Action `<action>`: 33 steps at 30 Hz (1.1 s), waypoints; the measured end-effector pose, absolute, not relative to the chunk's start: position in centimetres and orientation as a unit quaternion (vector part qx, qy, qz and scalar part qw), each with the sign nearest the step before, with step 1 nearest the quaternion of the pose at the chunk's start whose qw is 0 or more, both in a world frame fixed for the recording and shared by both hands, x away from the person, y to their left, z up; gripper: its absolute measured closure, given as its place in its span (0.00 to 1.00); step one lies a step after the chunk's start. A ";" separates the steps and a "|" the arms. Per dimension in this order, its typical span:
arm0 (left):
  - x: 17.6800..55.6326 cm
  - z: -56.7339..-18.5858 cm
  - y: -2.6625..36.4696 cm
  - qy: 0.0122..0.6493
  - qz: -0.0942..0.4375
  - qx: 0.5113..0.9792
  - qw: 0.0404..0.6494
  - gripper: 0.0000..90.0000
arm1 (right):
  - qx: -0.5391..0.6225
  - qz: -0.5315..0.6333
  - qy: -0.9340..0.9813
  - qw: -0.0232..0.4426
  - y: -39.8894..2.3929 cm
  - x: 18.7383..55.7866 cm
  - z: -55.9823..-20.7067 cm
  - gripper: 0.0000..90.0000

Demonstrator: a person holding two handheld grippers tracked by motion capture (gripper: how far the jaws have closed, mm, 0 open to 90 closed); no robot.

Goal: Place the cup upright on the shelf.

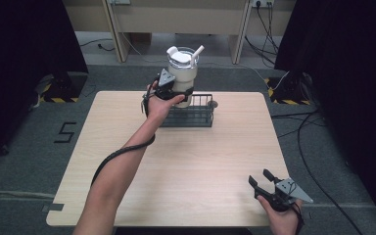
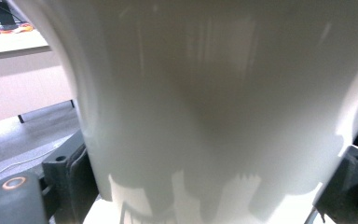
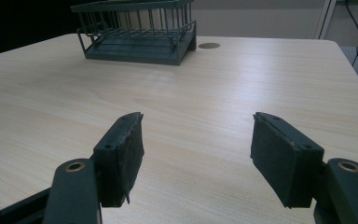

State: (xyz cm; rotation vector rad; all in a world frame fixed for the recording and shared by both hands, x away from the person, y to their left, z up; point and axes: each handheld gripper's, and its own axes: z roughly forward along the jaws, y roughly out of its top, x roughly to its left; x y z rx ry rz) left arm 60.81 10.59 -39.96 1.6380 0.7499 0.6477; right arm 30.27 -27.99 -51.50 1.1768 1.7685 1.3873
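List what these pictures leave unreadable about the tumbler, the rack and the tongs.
- Tumbler base: high view, hidden by the hand and the left tongs; whether it touches the rack is unclear.
- Tumbler lid and straw: left gripper view, cut off by the top edge.
- Rack top: right gripper view, cropped beyond the open right tongs.

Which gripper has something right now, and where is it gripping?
The left gripper holds the white tumbler by the lower part of its body, above the wire basket. The right gripper is open and holds nothing.
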 end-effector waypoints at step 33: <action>61.1 -41.4 10.3 0.332 0.271 0.700 0.571 0.12 | 0.441 0.523 0.667 0.295 -27.9 30.3 -51.5 0.39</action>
